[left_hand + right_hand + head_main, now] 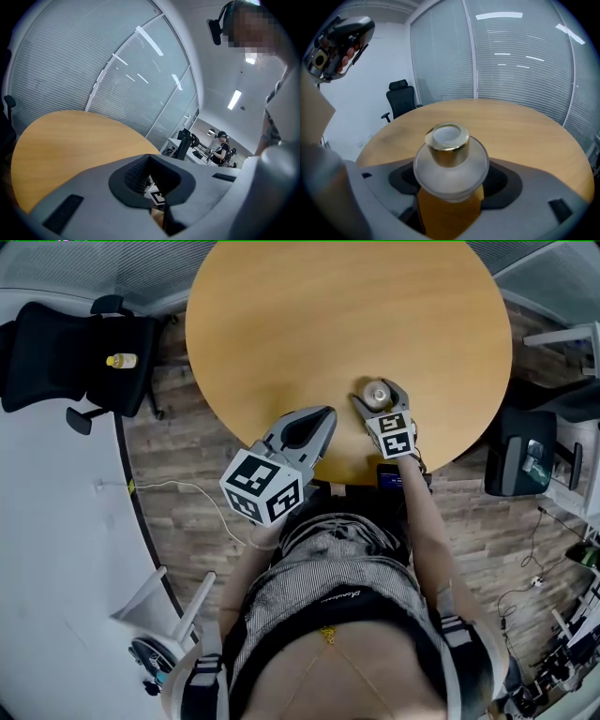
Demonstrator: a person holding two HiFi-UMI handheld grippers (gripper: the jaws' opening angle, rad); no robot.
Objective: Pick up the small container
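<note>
The small container (377, 393) is a frosted round jar with a gold cap (449, 140). It stands upright on the round wooden table (347, 306), near the table's front edge. My right gripper (378, 390) is open, with one jaw on each side of the jar's wide body (451, 174). The jar rests on the table. My left gripper (328, 415) hovers over the table edge just left of it, shut and holding nothing. In the left gripper view its fingertips (150, 159) meet over the tabletop.
A black office chair (84, 357) with a small yellow object (121, 360) on its seat stands at the far left. Another dark chair (520, 460) is right of the table. Glass walls with blinds (520, 61) lie beyond. A person (220, 147) stands far off.
</note>
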